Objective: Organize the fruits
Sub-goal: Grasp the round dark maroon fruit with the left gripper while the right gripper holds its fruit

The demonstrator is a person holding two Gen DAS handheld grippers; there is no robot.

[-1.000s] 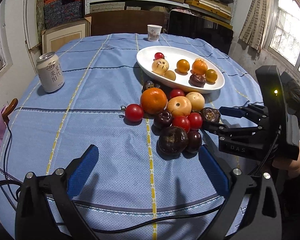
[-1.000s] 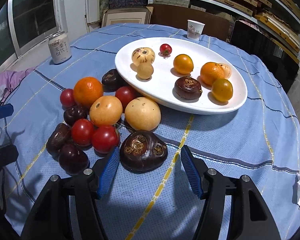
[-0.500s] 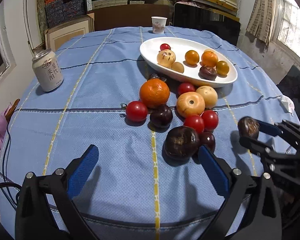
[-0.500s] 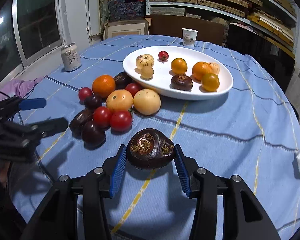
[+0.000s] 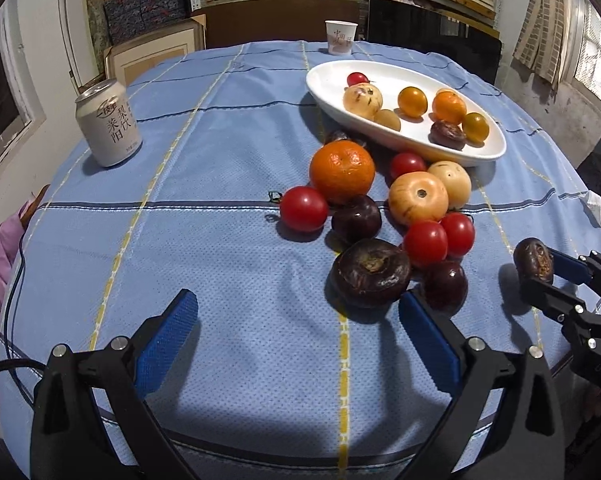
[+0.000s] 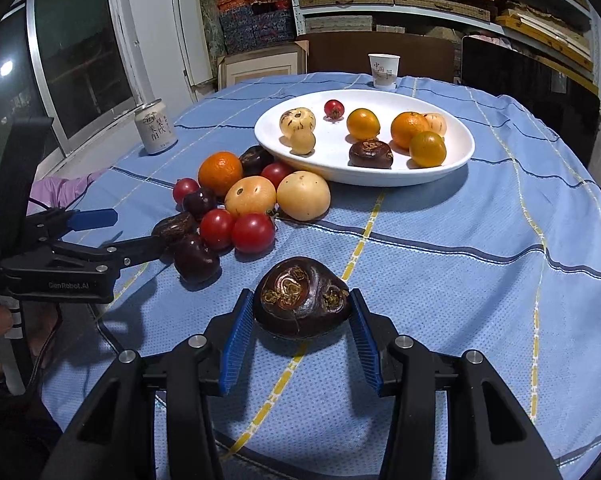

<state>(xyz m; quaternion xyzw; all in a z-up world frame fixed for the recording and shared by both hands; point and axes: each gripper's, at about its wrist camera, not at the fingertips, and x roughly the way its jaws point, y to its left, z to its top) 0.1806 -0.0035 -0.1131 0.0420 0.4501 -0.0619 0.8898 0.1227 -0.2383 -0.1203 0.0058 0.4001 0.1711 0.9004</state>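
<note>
The right gripper (image 6: 301,330) is held level and low over the blue cloth (image 6: 460,280), its fingers aimed across the table toward the white plate (image 6: 456,160). Its blue pads (image 6: 236,344) press on both sides of a dark brown chestnut (image 6: 302,298), which is clear of the fruit pile. The chestnut's long axis runs side to side between the pads; its scarred, tan-marked face is turned up and toward the camera. In the left wrist view the same chestnut (image 5: 533,261) sits at the tips of the right gripper (image 5: 548,276), well apart from the pile and near the table's right edge.

The left gripper (image 5: 296,344) hovers low near the table's front edge, fingers spread wide and empty, pointing at the pile. Its right pad (image 5: 428,344) is just beside a second, larger chestnut (image 5: 370,273) lying flat on the cloth, stem scar up. Behind that lie two tomatoes (image 5: 425,243), a plum (image 5: 356,218), another tomato (image 5: 303,208), an orange (image 5: 341,171) and two pale pears (image 5: 418,199). The plate holds more fruit, among it another chestnut (image 6: 370,153). A can (image 5: 108,123) stands far left and a paper cup (image 5: 340,37) at the far edge.
</note>
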